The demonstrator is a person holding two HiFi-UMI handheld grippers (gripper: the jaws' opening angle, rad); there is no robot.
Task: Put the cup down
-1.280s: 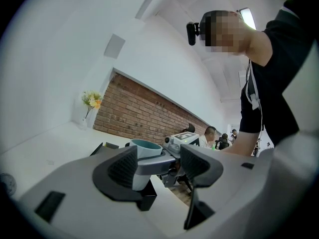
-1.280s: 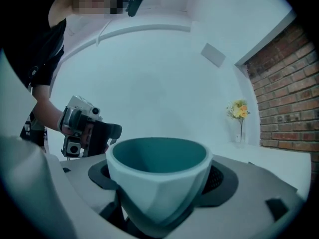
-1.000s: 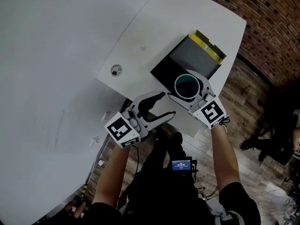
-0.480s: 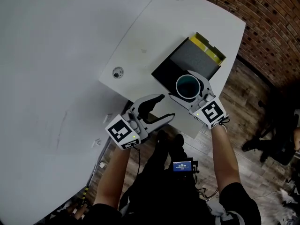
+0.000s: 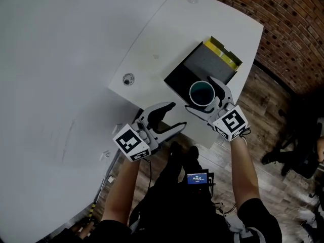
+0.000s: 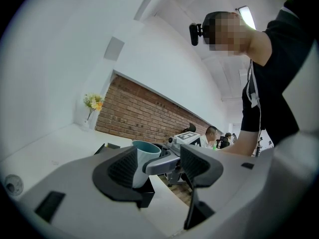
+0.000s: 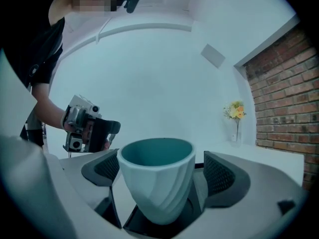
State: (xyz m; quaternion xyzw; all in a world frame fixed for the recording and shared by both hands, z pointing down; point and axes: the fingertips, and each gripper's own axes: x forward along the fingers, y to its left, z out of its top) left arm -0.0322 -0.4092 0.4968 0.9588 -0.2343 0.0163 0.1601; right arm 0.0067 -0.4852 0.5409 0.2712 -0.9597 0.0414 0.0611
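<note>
A pale cup with a teal inside (image 5: 202, 93) stands upright on the near corner of a black box (image 5: 178, 77) on the white table. My right gripper (image 5: 203, 96) straddles it, and its jaws are opening. In the right gripper view the cup (image 7: 157, 183) sits between the two pads, with a clear gap at the right pad (image 7: 219, 176). My left gripper (image 5: 177, 116) hovers open and empty at the table's near edge, left of the cup. In the left gripper view the cup (image 6: 144, 156) shows beyond the pads.
The black box has a grey inner panel and a yellow flap (image 5: 225, 52) at its far end. A small round fitting (image 5: 128, 79) sits in the table (image 5: 167, 29) near its left corner. A vase of flowers (image 7: 235, 111) stands at the far end. A brick wall (image 5: 283, 24) runs along the right.
The right gripper's jaws have spread apart from the cup's sides. The cup stays in place on the box. The left gripper has hardly moved.
</note>
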